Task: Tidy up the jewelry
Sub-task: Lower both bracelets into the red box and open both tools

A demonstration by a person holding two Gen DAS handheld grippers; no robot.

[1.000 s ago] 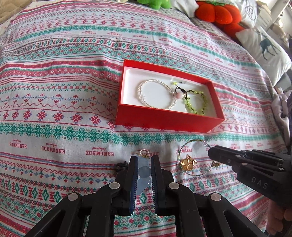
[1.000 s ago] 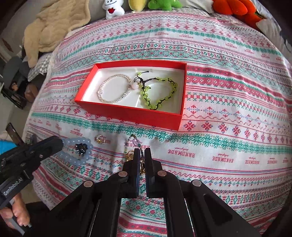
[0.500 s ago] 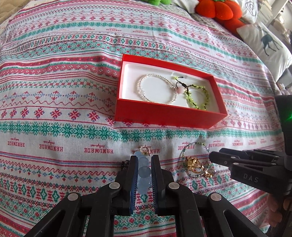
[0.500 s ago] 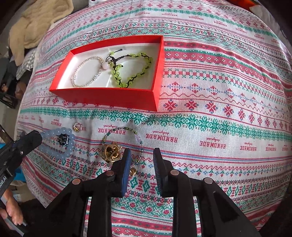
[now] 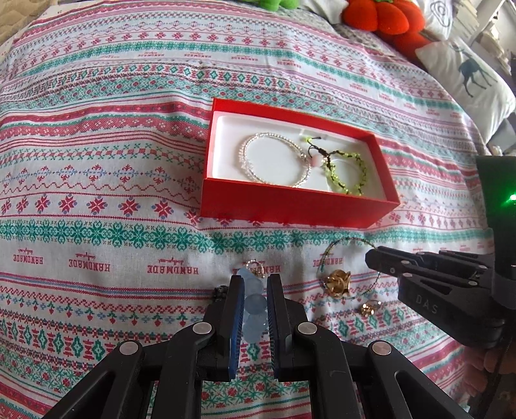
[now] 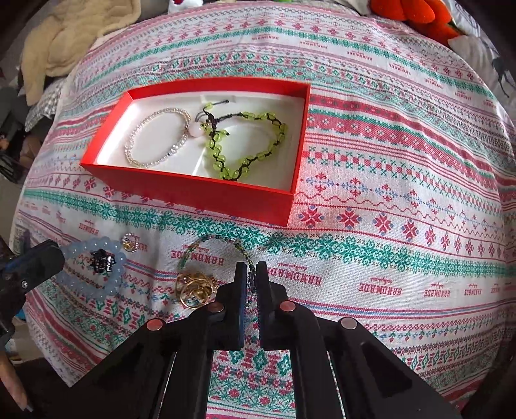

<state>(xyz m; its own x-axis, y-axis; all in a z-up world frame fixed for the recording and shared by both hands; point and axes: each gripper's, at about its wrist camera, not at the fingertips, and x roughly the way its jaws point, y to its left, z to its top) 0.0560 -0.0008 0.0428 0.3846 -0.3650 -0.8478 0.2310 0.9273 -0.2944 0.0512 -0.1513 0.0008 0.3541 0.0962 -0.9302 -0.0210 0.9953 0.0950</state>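
A red box (image 5: 290, 206) (image 6: 193, 190) with a white lining holds a clear bead bracelet (image 5: 274, 159) (image 6: 158, 137) and a green bead bracelet (image 5: 346, 170) (image 6: 248, 145). My left gripper (image 5: 253, 283) is shut on a pale blue bead bracelet (image 5: 254, 303) (image 6: 96, 267) lying on the cloth. My right gripper (image 6: 251, 269) (image 5: 371, 258) is shut on a thin green bead bracelet (image 6: 219, 245) (image 5: 342, 254). A gold ornament (image 6: 195, 287) (image 5: 337, 282) lies inside that loop. A small ring (image 5: 254, 267) (image 6: 130, 241) lies by the blue bracelet.
A patterned cloth (image 5: 96, 180) covers the bed. A small gold piece (image 5: 369, 307) lies in front of the thin bracelet. Red plush toys (image 5: 383, 19) and a deer pillow (image 5: 467, 77) sit at the back right. A beige blanket (image 6: 64, 35) lies at the back left.
My right gripper opened half a second ago and has closed again on the thin bracelet's edge. My left gripper has stayed shut on the blue bracelet.
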